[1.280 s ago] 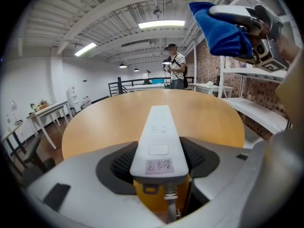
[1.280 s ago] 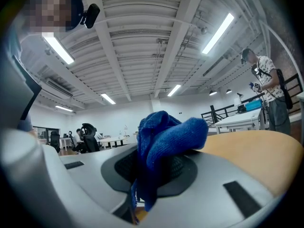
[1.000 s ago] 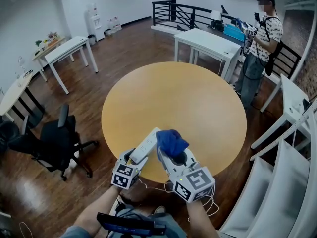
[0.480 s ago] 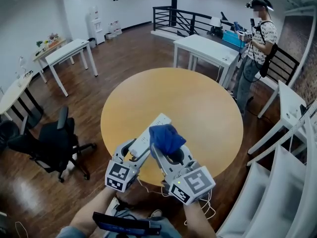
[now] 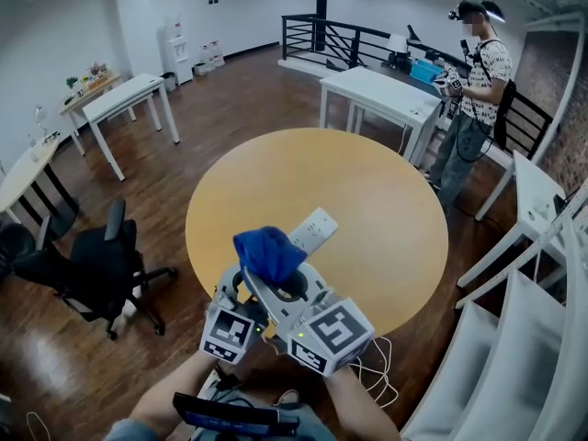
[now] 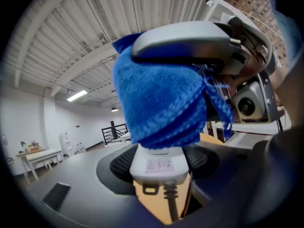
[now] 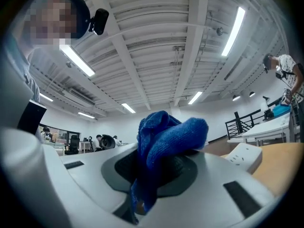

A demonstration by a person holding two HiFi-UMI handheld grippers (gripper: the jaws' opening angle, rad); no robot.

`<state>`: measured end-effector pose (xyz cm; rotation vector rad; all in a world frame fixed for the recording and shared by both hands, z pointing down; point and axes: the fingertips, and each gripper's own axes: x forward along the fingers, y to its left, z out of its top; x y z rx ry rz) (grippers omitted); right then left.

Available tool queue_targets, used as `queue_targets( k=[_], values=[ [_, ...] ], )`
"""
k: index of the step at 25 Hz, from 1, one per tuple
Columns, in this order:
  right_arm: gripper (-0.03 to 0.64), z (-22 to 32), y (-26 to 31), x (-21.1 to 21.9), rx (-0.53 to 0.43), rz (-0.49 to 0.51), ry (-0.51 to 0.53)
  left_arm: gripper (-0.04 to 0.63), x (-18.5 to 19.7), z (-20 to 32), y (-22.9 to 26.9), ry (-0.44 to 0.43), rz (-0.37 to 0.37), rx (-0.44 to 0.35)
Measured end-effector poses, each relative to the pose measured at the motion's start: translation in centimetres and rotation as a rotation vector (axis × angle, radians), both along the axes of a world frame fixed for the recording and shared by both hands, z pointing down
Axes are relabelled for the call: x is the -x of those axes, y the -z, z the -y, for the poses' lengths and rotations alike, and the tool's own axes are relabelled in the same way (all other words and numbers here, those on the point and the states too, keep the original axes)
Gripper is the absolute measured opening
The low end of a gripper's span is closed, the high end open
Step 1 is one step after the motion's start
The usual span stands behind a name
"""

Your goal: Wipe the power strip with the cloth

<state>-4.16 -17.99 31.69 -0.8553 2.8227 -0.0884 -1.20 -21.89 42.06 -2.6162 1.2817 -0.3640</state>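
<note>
The power strip [image 5: 312,231] is up off the round table [image 5: 367,173], its cord end clamped in the left tool [image 6: 159,169]. The blue cloth [image 5: 267,252] sits bunched against the strip near that end, pinched in the right tool [image 7: 159,167]. Both tools hover over the table's near edge.

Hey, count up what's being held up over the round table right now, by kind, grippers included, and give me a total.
Hand-held gripper: 2 (left, right)
Blue cloth: 1
White power strip: 1
Total: 4
</note>
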Motion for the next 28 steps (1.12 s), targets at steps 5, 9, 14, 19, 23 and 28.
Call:
queue_targets(
  k=[5, 9, 14, 19, 23, 28],
  values=[
    [0.067, 0.1, -0.9, 0.2, 0.013, -0.018, -0.002, 0.288, 0.3, -0.7, 0.6, -0.001, -0.002, -0.013],
    [0.067, 0.7, 0.3, -0.9, -0.002, -0.01, -0.025, 0.288, 0.5, -1.3, 0.7, -0.018, 0.003, -0.024],
    [0.067, 1.8, 2.1, -3.1, -0.04, -0.008, -0.073, 0.288, 0.8, -1.9, 1.1, -0.025, 0.008, -0.041],
    [0.067, 3.6, 4.3, -6.2, -0.073, 0.015, -0.147, 0.288, 0.6, -2.7, 2.0, -0.012, -0.015, -0.013],
    [0.067, 5.1, 5.4, -8.7, -0.085, 0.035, -0.209, 0.288, 0.6, -2.9, 2.3, -0.024, -0.006, -0.039],
    [0.067, 6.0, 6.6, -10.8, -0.116, 0.025, -0.266, 0.288, 0.4, -3.2, 2.6, -0.025, -0.015, -0.034]
  ],
)
